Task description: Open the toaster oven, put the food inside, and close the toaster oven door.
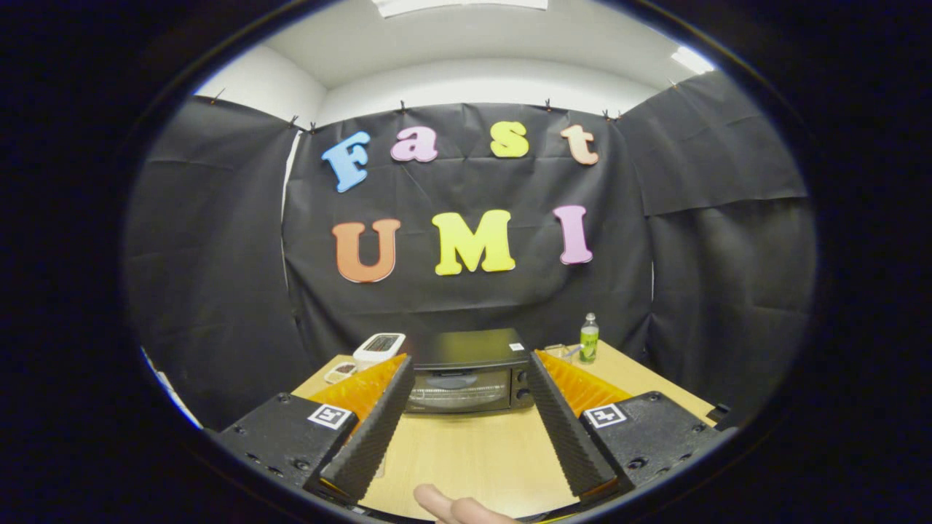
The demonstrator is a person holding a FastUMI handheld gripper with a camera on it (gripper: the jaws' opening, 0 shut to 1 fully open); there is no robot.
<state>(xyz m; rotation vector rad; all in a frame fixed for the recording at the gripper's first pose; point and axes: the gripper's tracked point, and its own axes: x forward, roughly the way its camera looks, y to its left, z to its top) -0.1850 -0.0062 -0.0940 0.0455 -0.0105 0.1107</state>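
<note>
A black toaster oven (470,371) stands on the wooden table (466,451) with its glass door closed, framed between my two fingers and well beyond them. My gripper (470,364) is open, with nothing between its fingers. Left of the oven, partly hidden behind my left finger (375,429), lies a small white plate (339,372) with something dark on it, possibly the food.
A white box-shaped device (378,348) sits at the oven's left rear. A green-labelled bottle (588,339) and a small clear object (557,351) stand to the oven's right. A person's fingertip (444,504) shows just under my fingers. Black cloth walls close in the table.
</note>
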